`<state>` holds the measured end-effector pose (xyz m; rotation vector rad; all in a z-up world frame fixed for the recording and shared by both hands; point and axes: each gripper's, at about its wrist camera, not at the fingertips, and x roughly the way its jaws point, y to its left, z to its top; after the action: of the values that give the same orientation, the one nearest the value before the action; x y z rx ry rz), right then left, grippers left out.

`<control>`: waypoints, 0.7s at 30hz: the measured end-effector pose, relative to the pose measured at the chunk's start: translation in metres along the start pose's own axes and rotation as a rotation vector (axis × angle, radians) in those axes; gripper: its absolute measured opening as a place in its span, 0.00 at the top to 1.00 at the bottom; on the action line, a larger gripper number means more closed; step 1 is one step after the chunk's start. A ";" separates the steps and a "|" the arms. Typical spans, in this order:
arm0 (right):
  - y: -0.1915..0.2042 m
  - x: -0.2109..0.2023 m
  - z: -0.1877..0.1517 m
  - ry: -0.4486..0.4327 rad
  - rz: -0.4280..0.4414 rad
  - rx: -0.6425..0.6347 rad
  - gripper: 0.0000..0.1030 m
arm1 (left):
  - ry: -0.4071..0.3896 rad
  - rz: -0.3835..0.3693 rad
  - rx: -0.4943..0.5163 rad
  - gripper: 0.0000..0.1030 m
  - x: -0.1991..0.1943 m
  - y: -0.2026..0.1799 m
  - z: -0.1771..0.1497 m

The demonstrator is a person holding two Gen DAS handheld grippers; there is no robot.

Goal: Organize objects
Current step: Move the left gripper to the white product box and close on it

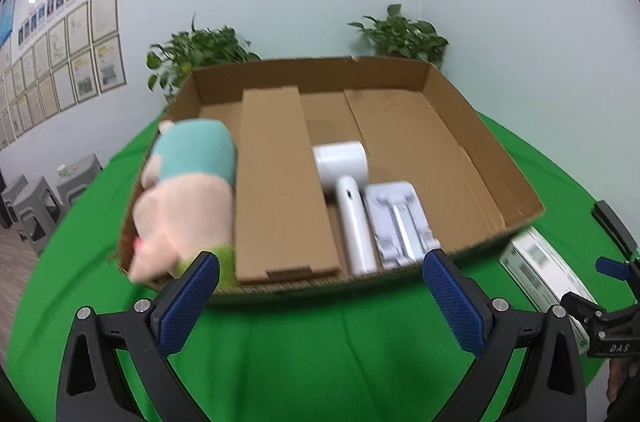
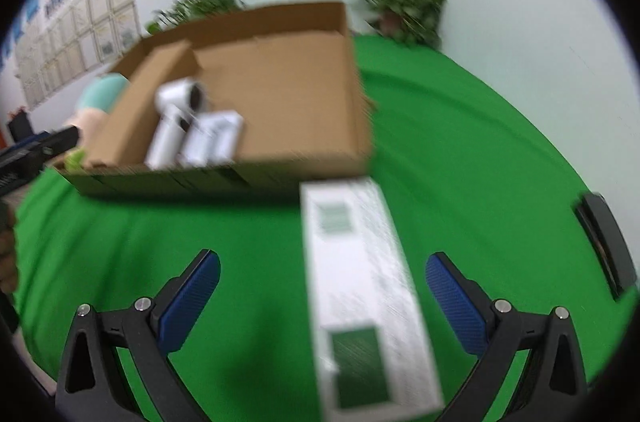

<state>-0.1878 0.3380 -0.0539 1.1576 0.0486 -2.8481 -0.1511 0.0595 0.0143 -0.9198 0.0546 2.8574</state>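
Observation:
An open cardboard tray box [image 1: 484, 158] stands on the green cloth. In it lie a plush toy [image 1: 188, 198] at the left, a long brown carton [image 1: 280, 182], a white hair dryer [image 1: 348, 190] and a white packet [image 1: 400, 218]. My left gripper [image 1: 320, 298] is open and empty, just in front of the box's near wall. A long white box with green labels [image 2: 360, 286] lies on the cloth right of the tray. My right gripper [image 2: 322, 302] is open around its near half, fingers apart from it. The tray box also shows in the right wrist view [image 2: 288, 94].
Two potted plants [image 1: 200, 54] [image 1: 404, 34] stand behind the box against the wall. Grey stools [image 1: 36, 202] stand off the table at the left. A black object [image 2: 604, 242] lies at the table's right edge. The right gripper shows at the right edge of the left wrist view [image 1: 608, 326].

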 end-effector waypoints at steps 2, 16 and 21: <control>-0.005 0.002 -0.005 0.026 0.000 0.007 0.02 | 0.012 -0.023 -0.005 0.00 0.002 -0.002 -0.005; 0.065 -0.007 -0.027 0.082 0.155 -0.142 0.42 | 0.068 -0.184 -0.070 0.00 -0.008 0.008 -0.021; 0.080 -0.027 -0.023 0.005 0.244 -0.148 0.06 | 0.107 -0.274 -0.108 0.00 -0.008 0.007 -0.026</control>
<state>-0.1466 0.2609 -0.0515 1.0611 0.1085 -2.5816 -0.1310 0.0493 -0.0024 -1.0136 -0.2011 2.5786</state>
